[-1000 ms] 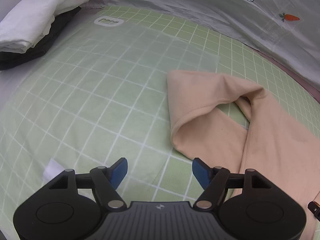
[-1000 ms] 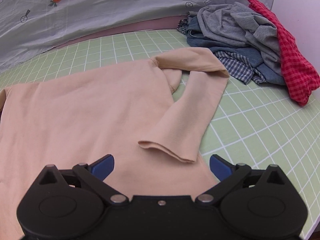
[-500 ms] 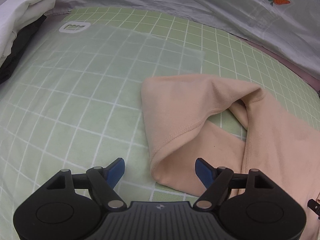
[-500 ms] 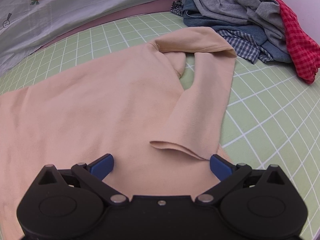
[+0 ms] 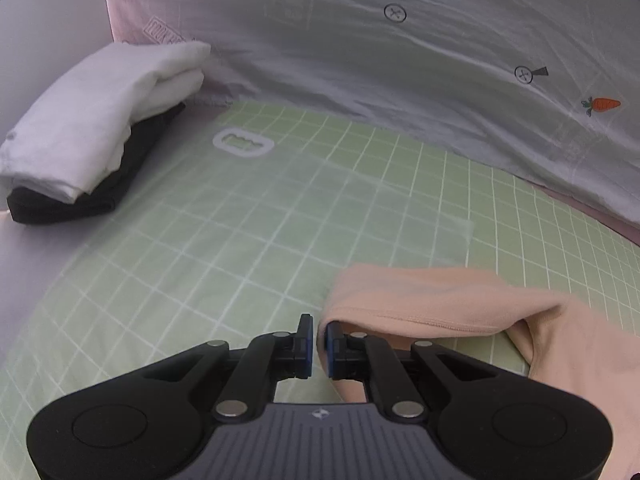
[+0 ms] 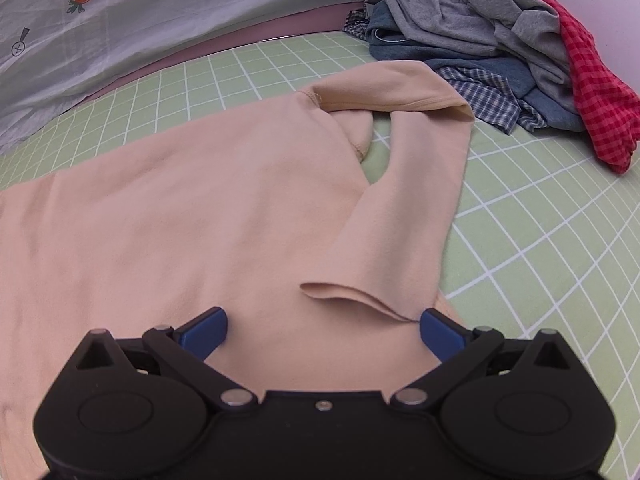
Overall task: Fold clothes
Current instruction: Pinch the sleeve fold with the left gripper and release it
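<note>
**Left gripper closing on the sleeve cuff, right gripper spread over its own**

Left gripper (image 5: 317, 346) has its blue pads nearly together and closing, with the cuff edge of the peach long-sleeved knit top (image 5: 440, 304) caught in the narrow gap between them. Its sleeve runs off to the gripper's right as a soft folded tube, sagging under its own weight. Right gripper (image 6: 322, 326) has its jaws wide apart and empty, hanging just above the same top (image 6: 192, 220); the other sleeve's cuff (image 6: 356, 296) lies between the pads, its upper layer curled up.

By the look of it, the fabric is light, limp and stretchy. It will drape and drag rather than hold a shape, and a thin single layer may slip from the pads. A hold on the hemmed cuff edge, taking both layers, looks the surest.

Beyond both grippers lies the pale green mat with a white grid (image 5: 248, 248), bare ahead of the left one, so nothing blocks a fold there. Farther ahead and left sits a folded stack of white cloth over black cloth (image 5: 92, 136). Ahead and right of the right gripper, a loose heap of grey, blue, checked and red clothes (image 6: 500, 40) touches the folded sleeve's shoulder and could snag. A grey sheet printed with carrots (image 5: 400, 72) backs everything.
</note>
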